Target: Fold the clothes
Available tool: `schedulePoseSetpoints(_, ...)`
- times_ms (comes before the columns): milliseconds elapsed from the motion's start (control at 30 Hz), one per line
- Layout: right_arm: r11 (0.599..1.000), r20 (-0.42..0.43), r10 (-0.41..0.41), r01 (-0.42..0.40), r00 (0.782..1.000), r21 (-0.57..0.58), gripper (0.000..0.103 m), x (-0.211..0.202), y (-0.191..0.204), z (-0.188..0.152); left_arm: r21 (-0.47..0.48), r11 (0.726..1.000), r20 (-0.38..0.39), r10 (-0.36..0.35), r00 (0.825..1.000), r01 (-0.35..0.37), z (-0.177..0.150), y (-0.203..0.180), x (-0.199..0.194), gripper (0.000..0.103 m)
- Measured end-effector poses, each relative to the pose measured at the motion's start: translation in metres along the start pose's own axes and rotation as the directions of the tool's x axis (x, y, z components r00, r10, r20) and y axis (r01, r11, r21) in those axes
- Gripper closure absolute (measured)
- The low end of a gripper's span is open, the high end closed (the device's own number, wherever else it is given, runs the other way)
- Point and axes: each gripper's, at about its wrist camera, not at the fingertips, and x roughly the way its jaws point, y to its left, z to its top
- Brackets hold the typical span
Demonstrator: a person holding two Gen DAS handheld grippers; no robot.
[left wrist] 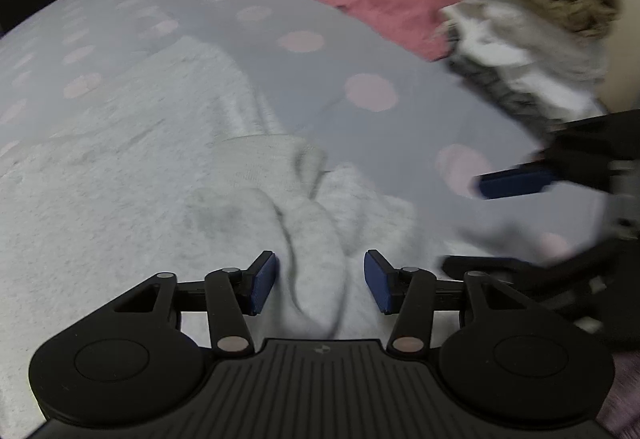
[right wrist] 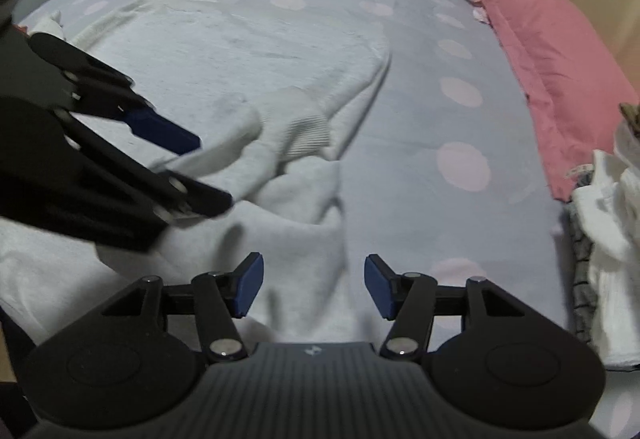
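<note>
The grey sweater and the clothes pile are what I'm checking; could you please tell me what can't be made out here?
- Grey sweater: left wrist view, its near part is hidden behind the left gripper body; its far cuff is cut by the frame edge.
- Clothes pile: right wrist view, cut off by the right edge; single garments are uncountable.
- Right gripper: left wrist view, motion-blurred.

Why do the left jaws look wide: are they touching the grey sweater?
Cannot tell. In the left wrist view the left gripper straddles a fold of the grey sweater, jaws open, but blur hides any contact.
</note>
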Motion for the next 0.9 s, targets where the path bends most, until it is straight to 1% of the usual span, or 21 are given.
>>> schedulePoseSetpoints(33,1.000,0.002,-0.012,0.012,1.000,-0.008,0.042,0.001,-0.001,0.000,-0.010,1.000,-0.009,0.003,1.000,-0.003,0.001,0.002,0.006,0.063)
schedulePoseSetpoints(100,1.000,0.010,-0.015,0.015,1.000,-0.011,0.041,0.001,-0.002,-0.002,-0.043,0.999,-0.026,-0.009,1.000,0.008,0.000,0.009,0.013,0.078)
schedulePoseSetpoints(133,1.000,0.014,-0.013,0.013,1.000,-0.009,0.041,0.002,-0.003,-0.003,-0.057,0.998,-0.028,-0.006,1.000,0.005,-0.001,0.012,0.014,0.082)
schedulePoseSetpoints(200,1.000,0.016,-0.007,0.008,1.000,-0.006,0.040,0.002,-0.005,-0.005,-0.095,0.995,-0.012,-0.003,1.000,0.002,-0.004,0.020,0.009,0.096)
schedulePoseSetpoints(233,1.000,0.016,-0.007,0.007,1.000,-0.007,0.040,0.000,-0.007,-0.007,-0.121,0.993,0.005,-0.006,1.000,0.006,-0.005,0.025,0.003,0.096)
schedulePoseSetpoints(300,1.000,0.017,-0.007,0.007,1.000,-0.005,0.040,-0.001,-0.008,-0.008,-0.169,0.985,0.065,-0.004,0.998,0.015,-0.008,0.034,-0.021,0.097)
schedulePoseSetpoints(367,1.000,0.020,0.006,-0.007,1.000,0.003,0.040,0.000,-0.009,-0.008,-0.202,0.979,0.137,0.009,0.991,0.019,-0.014,0.041,-0.053,0.097)
schedulePoseSetpoints(433,0.999,0.023,0.039,-0.040,0.999,0.011,0.040,0.001,-0.007,-0.008,-0.233,0.972,0.200,0.028,0.979,0.020,-0.023,0.049,-0.085,0.097)
schedulePoseSetpoints(533,0.994,0.010,0.104,-0.104,0.995,0.024,0.040,0.007,-0.001,-0.005,-0.299,0.954,0.238,0.079,0.968,-0.004,-0.041,0.066,-0.122,0.097)
schedulePoseSetpoints(600,0.992,-0.007,0.125,-0.124,0.992,0.018,0.040,0.011,0.004,-0.005,-0.342,0.939,0.226,0.110,0.968,-0.027,-0.056,0.078,-0.138,0.097)
schedulePoseSetpoints(700,0.990,-0.032,0.142,-0.142,0.989,0.010,0.040,0.016,0.008,-0.008,-0.425,0.904,0.168,0.125,0.978,-0.042,-0.087,0.098,-0.146,0.097)
schedulePoseSetpoints(800,0.989,-0.053,0.150,-0.149,0.987,0.013,0.040,0.020,0.010,-0.013,-0.487,0.872,0.067,0.099,0.993,-0.054,-0.122,0.110,-0.138,0.097)
schedulePoseSetpoints(900,0.989,-0.075,0.150,-0.149,0.986,0.019,0.040,0.025,0.010,-0.017,-0.512,0.856,-0.047,0.057,0.997,-0.073,-0.153,0.113,-0.125,0.097)
